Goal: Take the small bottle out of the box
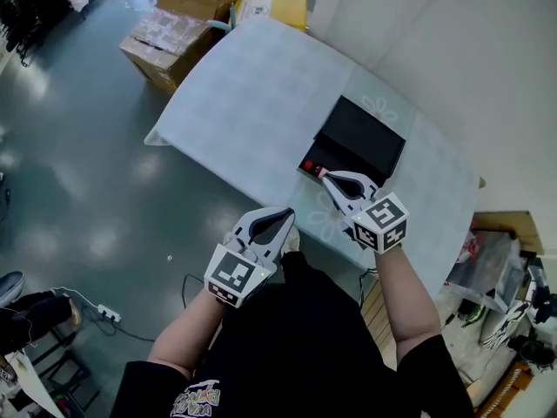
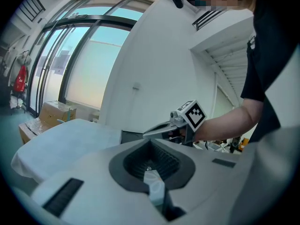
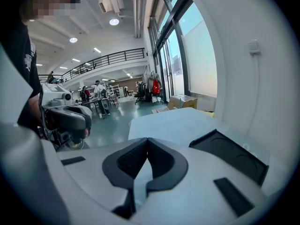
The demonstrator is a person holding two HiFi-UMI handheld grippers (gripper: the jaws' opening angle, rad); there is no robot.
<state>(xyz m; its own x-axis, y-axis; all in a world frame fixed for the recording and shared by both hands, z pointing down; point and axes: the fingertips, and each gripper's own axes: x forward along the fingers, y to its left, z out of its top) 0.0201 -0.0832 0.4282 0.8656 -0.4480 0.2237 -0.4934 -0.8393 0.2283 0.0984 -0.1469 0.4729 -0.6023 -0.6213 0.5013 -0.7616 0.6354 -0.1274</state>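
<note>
A shallow black box (image 1: 361, 138) lies open on the white-covered table (image 1: 252, 94). A small red thing (image 1: 306, 165) shows at its near left corner; I cannot make out a bottle. My right gripper (image 1: 325, 175) is shut and empty, its tips just over that corner of the box. In the right gripper view the closed jaws (image 3: 147, 139) point past the box (image 3: 229, 153). My left gripper (image 1: 287, 212) hangs shut off the table's near edge with nothing held. From the left gripper view (image 2: 151, 142) I see the right gripper (image 2: 154, 131) beside the box (image 2: 131, 136).
Cardboard boxes (image 1: 178, 29) stand on the grey floor beyond the table's far left end. A white wall (image 1: 452, 42) runs along the table's right side. A power strip and cable (image 1: 104, 312) lie on the floor at the left.
</note>
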